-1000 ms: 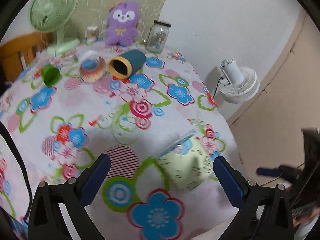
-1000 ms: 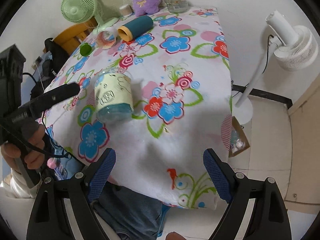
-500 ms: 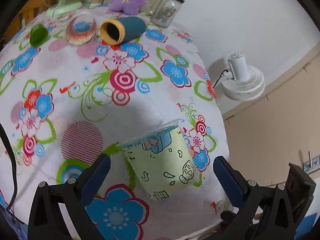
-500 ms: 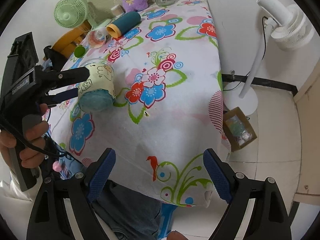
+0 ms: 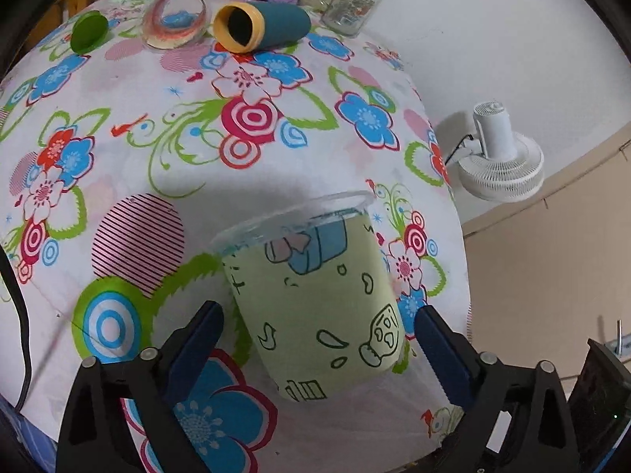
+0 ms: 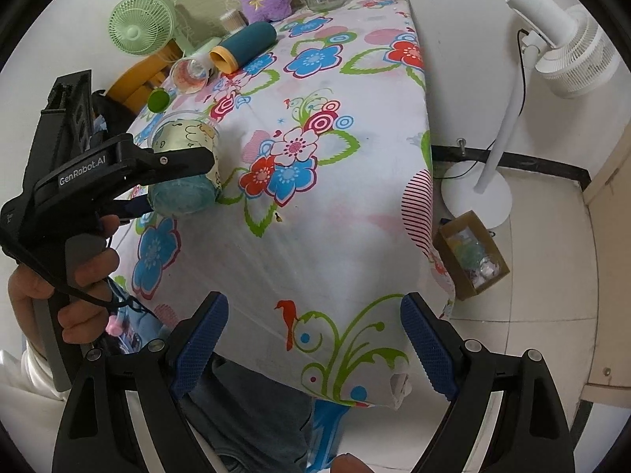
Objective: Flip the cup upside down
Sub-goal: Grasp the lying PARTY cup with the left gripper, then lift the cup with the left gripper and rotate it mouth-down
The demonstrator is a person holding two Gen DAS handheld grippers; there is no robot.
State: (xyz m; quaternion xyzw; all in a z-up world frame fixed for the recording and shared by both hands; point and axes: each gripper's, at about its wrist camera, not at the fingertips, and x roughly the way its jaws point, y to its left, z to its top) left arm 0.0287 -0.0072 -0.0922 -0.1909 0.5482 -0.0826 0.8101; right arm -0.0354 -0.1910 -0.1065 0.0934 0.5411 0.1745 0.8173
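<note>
Right now the pale green plastic cup with cartoon line drawings and a clear rim point(image 5: 315, 303) lies tilted on the flower-printed tablecloth point(image 5: 157, 126), its mouth turned toward the far end of the table and its teal base point(image 6: 182, 197) toward the near edge. The left gripper point(image 5: 317, 339) straddles the cup's lower half, one blue pad point(image 5: 193, 339) on each side. Its jaws stand spread, and a sliver of cloth shows between each pad and the cup wall, so nothing is clamped. From the right wrist view a hand point(image 6: 71, 276) holds that tool's grey handle, and a black finger crosses above the cup.

Beyond the cup's mouth, at the far end of the cloth, a dark teal cylinder with a yellow rim point(image 5: 262, 25) lies on its side. Just beside it sit a clear round container point(image 5: 175, 19) and a small green cup point(image 5: 88, 31).

The right gripper point(image 6: 313, 349) hangs off the near table corner, well apart from the cup, its jaws wide apart around nothing.
</note>
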